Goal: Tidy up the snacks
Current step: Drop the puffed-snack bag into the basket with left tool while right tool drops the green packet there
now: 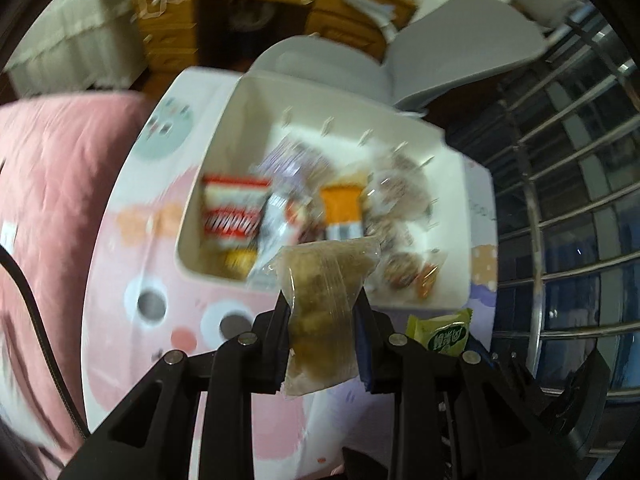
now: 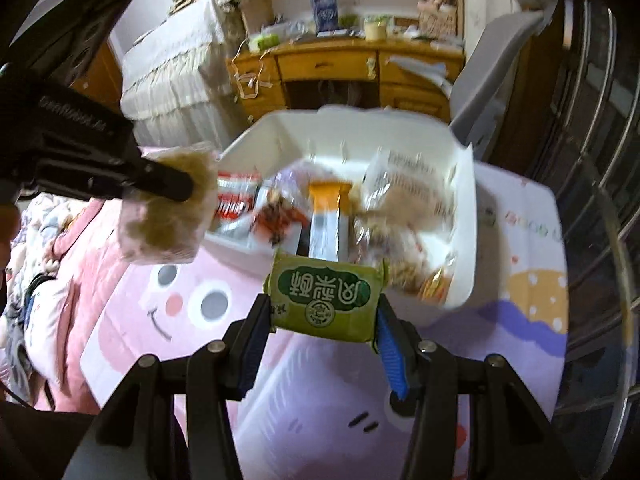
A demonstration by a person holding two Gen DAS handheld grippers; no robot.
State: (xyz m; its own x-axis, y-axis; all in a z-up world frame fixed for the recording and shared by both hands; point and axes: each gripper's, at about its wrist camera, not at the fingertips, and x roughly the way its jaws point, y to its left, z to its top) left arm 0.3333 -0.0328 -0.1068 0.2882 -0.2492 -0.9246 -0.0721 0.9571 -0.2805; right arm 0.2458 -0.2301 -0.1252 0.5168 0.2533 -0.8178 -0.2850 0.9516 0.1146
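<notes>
A white storage box [image 1: 208, 184] stands open on a cartoon-print table and holds several snack packets; it also shows in the right wrist view [image 2: 466, 240]. My left gripper [image 1: 322, 312] is shut on a clear-wrapped brownish pastry [image 1: 324, 300] and holds it just in front of the box's near wall. In the right wrist view that gripper [image 2: 168, 184] and the pastry [image 2: 168, 216] hang at the left of the box. My right gripper [image 2: 324, 320] is shut on a green snack packet [image 2: 326, 296], held before the box's near edge; the packet also shows in the left wrist view [image 1: 444, 332].
The table top [image 2: 168, 320] has a pink and purple cartoon print. A pink quilt [image 1: 52, 200] lies to the left. A grey chair [image 1: 460, 40] and a wooden desk [image 2: 328, 68] stand behind the box. Metal window bars [image 1: 568, 200] run along the right.
</notes>
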